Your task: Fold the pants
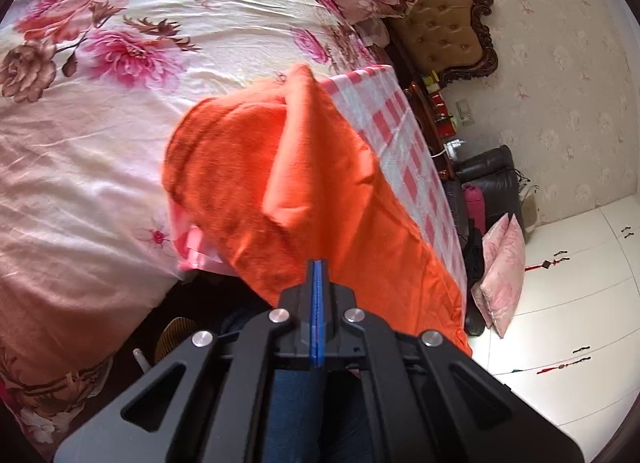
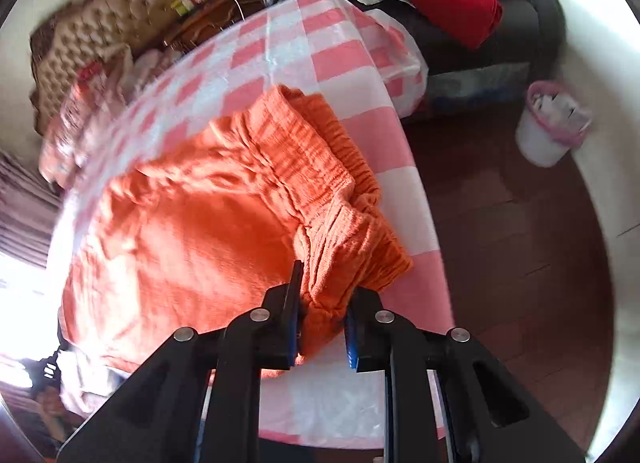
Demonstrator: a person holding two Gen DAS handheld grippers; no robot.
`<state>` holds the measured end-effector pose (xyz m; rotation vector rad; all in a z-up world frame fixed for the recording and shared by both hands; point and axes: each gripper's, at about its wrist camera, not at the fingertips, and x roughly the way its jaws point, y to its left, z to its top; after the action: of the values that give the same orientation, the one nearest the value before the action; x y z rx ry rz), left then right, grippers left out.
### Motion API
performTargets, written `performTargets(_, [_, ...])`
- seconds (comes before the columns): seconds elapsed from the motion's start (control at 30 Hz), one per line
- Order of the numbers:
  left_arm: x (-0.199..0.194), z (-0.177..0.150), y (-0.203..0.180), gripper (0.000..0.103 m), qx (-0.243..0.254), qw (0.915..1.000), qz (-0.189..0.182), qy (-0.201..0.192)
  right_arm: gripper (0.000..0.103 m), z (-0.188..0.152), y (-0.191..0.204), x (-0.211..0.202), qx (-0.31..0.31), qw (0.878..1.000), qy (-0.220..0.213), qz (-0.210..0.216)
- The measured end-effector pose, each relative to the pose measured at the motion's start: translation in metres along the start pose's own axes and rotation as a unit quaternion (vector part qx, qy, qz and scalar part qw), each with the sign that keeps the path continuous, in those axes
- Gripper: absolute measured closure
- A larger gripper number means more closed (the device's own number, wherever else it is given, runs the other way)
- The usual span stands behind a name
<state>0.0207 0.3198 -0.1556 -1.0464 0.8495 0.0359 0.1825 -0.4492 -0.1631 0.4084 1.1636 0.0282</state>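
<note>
Orange pants (image 1: 248, 167) lie on a table with a pink-and-white checked cloth (image 1: 400, 135), one fold standing up in a peak. My left gripper (image 1: 318, 263) is shut, its blue pads pressed together at the near edge of the pants. No cloth shows between them. In the right wrist view the pants (image 2: 192, 223) spread out with the gathered elastic waistband towards me. My right gripper (image 2: 326, 287) is shut on a bunched corner of that waistband, just above the checked cloth (image 2: 320, 47).
A bed with a floral sheet (image 1: 100, 123) and a tufted headboard (image 1: 444, 23) stands beside the table. Past the table are a black sofa (image 2: 500, 35) with a red bundle (image 2: 456, 7), and a white bin with a pink liner (image 2: 548, 127) on the dark wood floor.
</note>
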Motion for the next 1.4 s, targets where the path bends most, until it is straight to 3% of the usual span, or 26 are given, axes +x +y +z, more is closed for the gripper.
performTargets(0.13, [0.0,-0.003,0.01,0.101,-0.012,0.9995,-0.027,0.001,0.085,-0.004,0.017,0.005,-0.039,0.998,-0.008,-0.057])
performTargets(0.23, [0.006,-0.004,0.025,0.073,-0.054,0.9965,-0.063,0.002,0.087,-0.007,0.027,0.007,-0.061,0.994,-0.015,-0.092])
performTargets(0.33, [0.018,0.001,0.032,0.073,-0.082,0.9924,-0.091,0.003,0.087,-0.008,0.031,0.01,-0.069,0.991,-0.02,-0.11])
performTargets(0.47, [0.044,0.015,0.035,0.07,-0.103,0.9913,-0.078,0.023,0.087,-0.012,0.036,0.01,-0.075,0.988,-0.024,-0.132])
performTargets(0.5, [0.045,0.019,0.032,0.073,-0.1,0.9917,-0.075,0.03,0.087,-0.012,0.037,0.01,-0.078,0.987,-0.027,-0.137])
performTargets(0.53, [0.041,0.022,0.027,0.097,-0.085,0.9934,-0.073,0.022,0.087,-0.013,0.037,0.01,-0.078,0.987,-0.027,-0.14])
performTargets(0.57, [0.027,0.027,0.016,0.102,-0.057,0.9969,-0.053,-0.002,0.087,-0.013,0.037,0.011,-0.075,0.987,-0.026,-0.14])
performTargets(0.73, [-0.012,0.02,-0.014,0.102,0.001,0.9987,-0.04,-0.033,0.087,-0.013,0.035,0.01,-0.073,0.988,-0.025,-0.136])
performTargets(0.8, [-0.015,0.005,-0.013,0.102,0.012,0.9988,-0.009,-0.046,0.086,-0.013,0.035,0.009,-0.072,0.988,-0.026,-0.136])
performTargets(0.9, [0.009,-0.007,0.016,0.101,-0.021,0.9995,0.019,-0.014,0.086,-0.014,0.037,0.01,-0.077,0.987,-0.027,-0.14])
performTargets(1.0, [0.019,-0.011,0.049,0.098,-0.074,0.9971,-0.012,-0.006,0.087,-0.014,0.037,0.009,-0.081,0.986,-0.024,-0.14])
performTargets(1.07, [0.021,-0.005,0.065,0.075,-0.112,0.9921,-0.056,-0.01,0.087,-0.014,0.037,0.009,-0.084,0.986,-0.023,-0.141])
performTargets(1.13, [0.021,0.0,0.068,0.07,-0.119,0.9904,-0.068,-0.018,0.087,-0.014,0.041,0.011,-0.091,0.984,-0.022,-0.154])
performTargets(1.27, [0.015,0.018,0.082,0.071,-0.148,0.9853,-0.074,-0.045,0.086,-0.017,0.056,0.015,-0.117,0.973,-0.026,-0.197])
performTargets(1.33, [0.012,0.031,0.082,0.095,-0.137,0.9868,-0.068,-0.051,0.086,-0.019,0.062,0.017,-0.132,0.966,-0.028,-0.22])
performTargets(1.4, [-0.003,0.039,0.069,0.1,-0.109,0.9897,-0.06,-0.071,0.085,-0.019,0.067,0.019,-0.142,0.96,-0.026,-0.238])
